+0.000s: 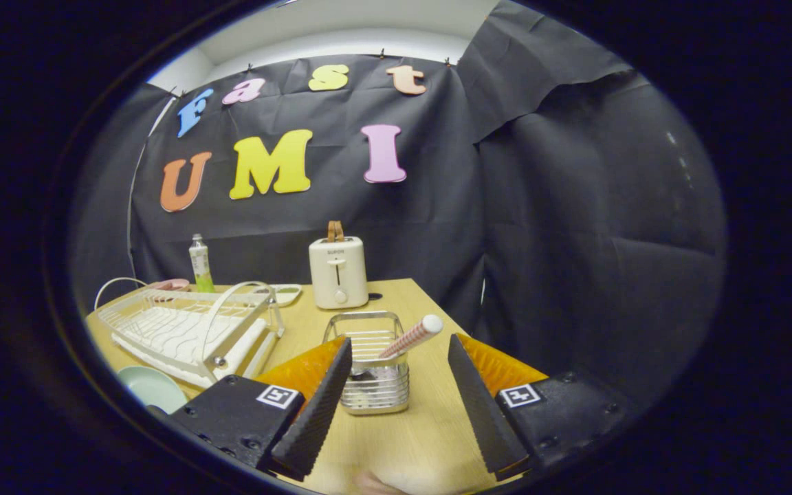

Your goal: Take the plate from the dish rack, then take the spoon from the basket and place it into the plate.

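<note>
My gripper (396, 350) is open above the wooden table (430, 440), with nothing between its fingers. Just ahead of the fingers, nearer the left one, stands a small wire basket (372, 385). A spoon (410, 337) leans in it, its checked handle with a white knob pointing up and to the right. A pale green plate (154, 388) lies flat on the table left of the left finger, in front of the white dish rack (183, 330). The rack holds no plate that I can see.
A cream toaster (338, 273) stands at the back of the table beyond the basket. A green-and-white bottle (200, 265) and a small white dish (286, 294) sit behind the rack. The table's right edge runs close past the right finger.
</note>
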Demonstrator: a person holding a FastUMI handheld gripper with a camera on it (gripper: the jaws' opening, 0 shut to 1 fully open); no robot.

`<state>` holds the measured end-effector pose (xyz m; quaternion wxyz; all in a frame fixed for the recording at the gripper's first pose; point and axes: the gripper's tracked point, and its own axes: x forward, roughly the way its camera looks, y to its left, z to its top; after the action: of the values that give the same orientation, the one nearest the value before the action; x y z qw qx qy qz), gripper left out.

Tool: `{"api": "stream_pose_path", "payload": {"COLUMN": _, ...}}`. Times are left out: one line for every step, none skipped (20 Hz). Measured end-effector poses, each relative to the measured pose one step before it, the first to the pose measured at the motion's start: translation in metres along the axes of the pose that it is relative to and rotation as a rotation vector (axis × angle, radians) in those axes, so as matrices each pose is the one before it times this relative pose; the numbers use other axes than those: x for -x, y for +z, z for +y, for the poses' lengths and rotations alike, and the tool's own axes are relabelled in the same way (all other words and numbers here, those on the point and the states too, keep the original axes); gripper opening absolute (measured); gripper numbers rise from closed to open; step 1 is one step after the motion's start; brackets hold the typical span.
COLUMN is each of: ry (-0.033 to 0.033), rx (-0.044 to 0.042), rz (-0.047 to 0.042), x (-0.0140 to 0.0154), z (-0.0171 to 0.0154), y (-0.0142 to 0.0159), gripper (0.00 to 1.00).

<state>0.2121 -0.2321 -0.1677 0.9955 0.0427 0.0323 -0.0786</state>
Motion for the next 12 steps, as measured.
{"api": "stream_pose_path", "payload": {"ry": 0.02259, "rx": -0.00404, "rz": 0.01157, "x": -0.00908, "z": 0.00381, "y": -0.00374, "gripper": 0.73}}
{"api": "stream_pose_path", "payload": {"ry": 0.02147, "rx": -0.00485, "rz": 0.00744, "x": -0.00367, "z": 0.00513, "y": -0.00148, "gripper": 0.55}}
{"api": "stream_pose_path", "payload": {"ry": -0.02307, "rx": -0.00984, "rz": -0.01382, "x": -0.00446, "z": -0.00204, "y": 0.00219, "gripper": 0.37}}
{"api": "stream_pose_path", "payload": {"ry": 0.0005, "rx": -0.01637, "rz": -0.01576, "x": 0.0001, "z": 0.00094, "y": 0.00573, "gripper": 0.31}}
{"api": "stream_pose_path", "payload": {"ry": 0.00083, "rx": -0.01861, "rz": -0.01215, "x": -0.00219, "z": 0.00088, "y": 0.00229, "gripper": 0.26}}
{"api": "stream_pose_path", "payload": {"ry": -0.02262, "rx": -0.00759, "rz": -0.00779, "x": -0.00061, "z": -0.00115, "y": 0.00265, "gripper": 0.23}}
{"api": "stream_pose_path", "payload": {"ry": -0.00924, "rx": -0.0043, "rz": -0.00903, "x": -0.00005, "z": 0.00029, "y": 0.00257, "gripper": 0.16}}
{"api": "stream_pose_path", "payload": {"ry": 0.00941, "rx": -0.00071, "rz": -0.0091, "x": 0.00019, "z": 0.00571, "y": 0.00408, "gripper": 0.15}}
{"api": "stream_pose_path", "payload": {"ry": 0.00059, "rx": 0.00437, "rz": -0.00533, "x": 0.00098, "z": 0.00348, "y": 0.00302, "gripper": 0.14}}
{"api": "stream_pose_path", "payload": {"ry": -0.01076, "rx": 0.00893, "rz": -0.00824, "x": 0.0002, "z": 0.00141, "y": 0.0049, "gripper": 0.14}}
{"api": "stream_pose_path", "payload": {"ry": -0.00843, "rx": 0.01074, "rz": -0.00813, "x": 0.0019, "z": 0.00046, "y": 0.00411, "gripper": 0.14}}
{"api": "stream_pose_path", "payload": {"ry": -0.00456, "rx": 0.00557, "rz": -0.01937, "x": 0.00447, "z": 0.00279, "y": 0.00775, "gripper": 0.14}}
